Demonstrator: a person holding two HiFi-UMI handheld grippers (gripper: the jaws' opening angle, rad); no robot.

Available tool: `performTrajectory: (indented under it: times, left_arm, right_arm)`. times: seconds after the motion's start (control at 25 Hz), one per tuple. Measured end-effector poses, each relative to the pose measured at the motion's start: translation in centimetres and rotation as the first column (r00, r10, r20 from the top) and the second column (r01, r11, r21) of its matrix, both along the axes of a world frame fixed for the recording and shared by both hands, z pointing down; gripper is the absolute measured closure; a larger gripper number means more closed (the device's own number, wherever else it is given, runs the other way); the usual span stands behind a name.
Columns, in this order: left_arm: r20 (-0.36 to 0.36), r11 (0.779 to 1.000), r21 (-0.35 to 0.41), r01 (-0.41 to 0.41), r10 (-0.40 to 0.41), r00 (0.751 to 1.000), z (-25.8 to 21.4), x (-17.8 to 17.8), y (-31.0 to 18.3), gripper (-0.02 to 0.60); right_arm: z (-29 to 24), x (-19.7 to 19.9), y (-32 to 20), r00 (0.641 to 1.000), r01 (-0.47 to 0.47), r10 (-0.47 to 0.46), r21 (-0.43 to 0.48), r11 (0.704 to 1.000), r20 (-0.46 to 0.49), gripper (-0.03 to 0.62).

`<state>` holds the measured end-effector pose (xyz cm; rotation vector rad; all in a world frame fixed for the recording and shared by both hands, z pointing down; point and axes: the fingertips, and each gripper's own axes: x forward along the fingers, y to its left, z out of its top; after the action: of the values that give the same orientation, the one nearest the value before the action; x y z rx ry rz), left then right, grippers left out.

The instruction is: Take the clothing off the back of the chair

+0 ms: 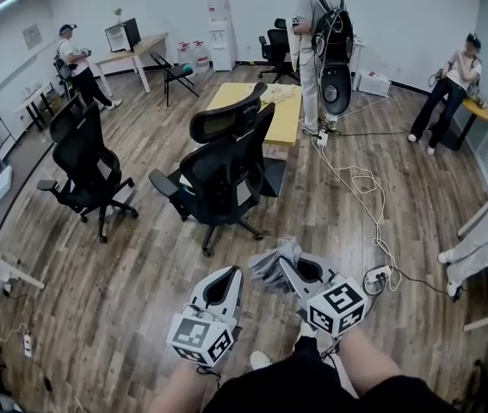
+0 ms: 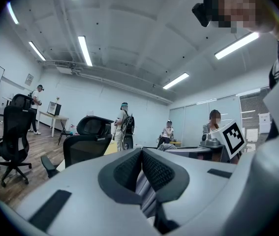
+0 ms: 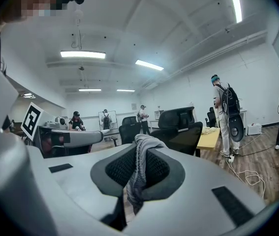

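A grey-and-white garment [image 1: 268,269] hangs bunched from my right gripper [image 1: 285,263], low in the head view and well in front of the black office chair [image 1: 226,157]. In the right gripper view the cloth [image 3: 138,178] is pinched between the dark pads of the right gripper [image 3: 140,150], and it spills over their tip. The chair's back [image 3: 183,128] shows bare behind it. My left gripper [image 1: 231,275] is held just left of the garment. Its pads meet at the tip in the left gripper view [image 2: 141,154], with nothing visibly pinched.
A second black chair [image 1: 84,162] stands at the left and a yellow table [image 1: 261,106] beyond the middle chair. A white cable [image 1: 360,188] and power strip [image 1: 377,275] lie on the wooden floor at right. Several people stand around the room.
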<state>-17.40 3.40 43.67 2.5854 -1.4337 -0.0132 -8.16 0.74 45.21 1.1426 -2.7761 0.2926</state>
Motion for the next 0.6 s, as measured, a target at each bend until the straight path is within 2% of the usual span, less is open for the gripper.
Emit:
performTrajectory:
  times: [0.6]
  left_arm:
    - [0.001,1.000,0.002,-0.003,0.003,1.000,0.12,0.08,0.04,0.563]
  right_arm:
    - [0.06,0.31,0.20,1.000,-0.002,0.002,0.005,1.000,0.008,0.557]
